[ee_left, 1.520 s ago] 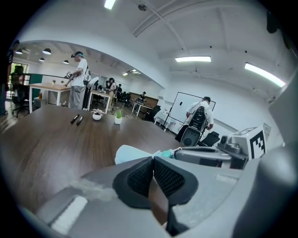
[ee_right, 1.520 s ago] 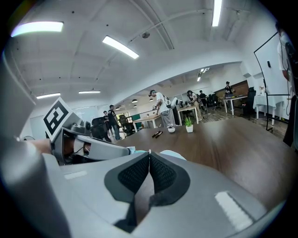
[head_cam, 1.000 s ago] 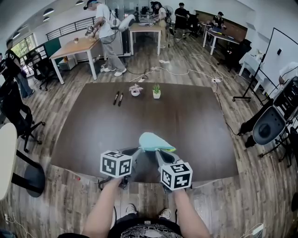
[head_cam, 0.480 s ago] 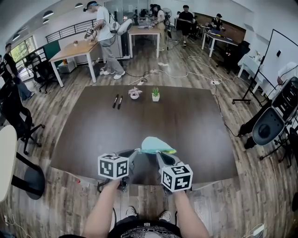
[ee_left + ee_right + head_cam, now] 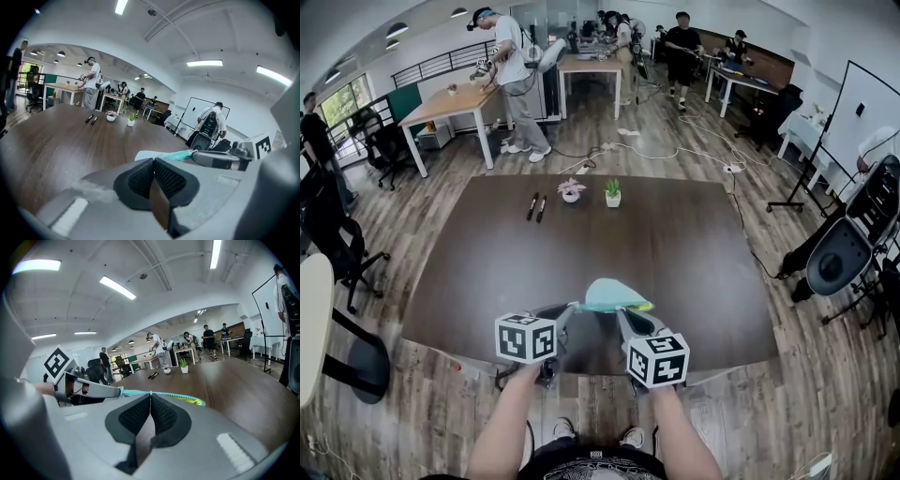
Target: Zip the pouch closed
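Above table [image 5: 675,244], left gripper [image 5: 577,305], right gripper [image 5: 619,310] tight on pouch [image 5: 614,292]; zipper [image 5: 178,397]: right gripper view.

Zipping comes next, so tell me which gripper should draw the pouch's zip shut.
Right, probably. The right gripper is shut on the pouch at its zip line; the left gripper pinches the pouch's end, suited to anchoring.

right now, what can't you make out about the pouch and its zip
How far the zip is closed: the head view shows the pouch too small, the right gripper view only edge-on.
What the shut right hand-held gripper pinches, pull or cloth: hidden by its own pads in its view.
The pouch's body in the left gripper view: mostly behind the shut left hand-held gripper.
What is inside: no view looks in.
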Demonstrator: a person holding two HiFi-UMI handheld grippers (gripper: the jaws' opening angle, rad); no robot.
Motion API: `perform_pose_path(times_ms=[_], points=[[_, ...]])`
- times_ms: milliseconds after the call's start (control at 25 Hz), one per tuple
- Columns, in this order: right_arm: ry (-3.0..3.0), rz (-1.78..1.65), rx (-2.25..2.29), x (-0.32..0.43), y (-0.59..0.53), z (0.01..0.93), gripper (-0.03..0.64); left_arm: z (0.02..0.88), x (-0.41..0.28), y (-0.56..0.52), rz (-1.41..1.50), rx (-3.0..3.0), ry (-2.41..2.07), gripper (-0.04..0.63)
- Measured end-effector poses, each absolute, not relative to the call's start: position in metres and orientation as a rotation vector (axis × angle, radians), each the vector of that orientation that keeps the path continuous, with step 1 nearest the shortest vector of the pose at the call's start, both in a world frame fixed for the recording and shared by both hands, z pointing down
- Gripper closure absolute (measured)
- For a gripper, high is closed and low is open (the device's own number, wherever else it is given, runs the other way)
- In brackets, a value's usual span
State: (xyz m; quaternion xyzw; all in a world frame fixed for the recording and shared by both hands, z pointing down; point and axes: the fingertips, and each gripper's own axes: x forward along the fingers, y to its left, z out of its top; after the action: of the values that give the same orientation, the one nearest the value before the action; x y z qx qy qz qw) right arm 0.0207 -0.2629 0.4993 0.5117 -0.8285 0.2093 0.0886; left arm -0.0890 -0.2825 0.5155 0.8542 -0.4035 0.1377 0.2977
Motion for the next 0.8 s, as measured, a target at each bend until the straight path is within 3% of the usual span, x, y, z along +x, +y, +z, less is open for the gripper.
perform_pose_path(times_ms=[800], points=[[-2.451, 0.615, 1.549, 0.032, -0.265, 0.493, 0.611, 0.511, -0.098, -0.288, 0.348, 2.243, -1.122, 0.586]])
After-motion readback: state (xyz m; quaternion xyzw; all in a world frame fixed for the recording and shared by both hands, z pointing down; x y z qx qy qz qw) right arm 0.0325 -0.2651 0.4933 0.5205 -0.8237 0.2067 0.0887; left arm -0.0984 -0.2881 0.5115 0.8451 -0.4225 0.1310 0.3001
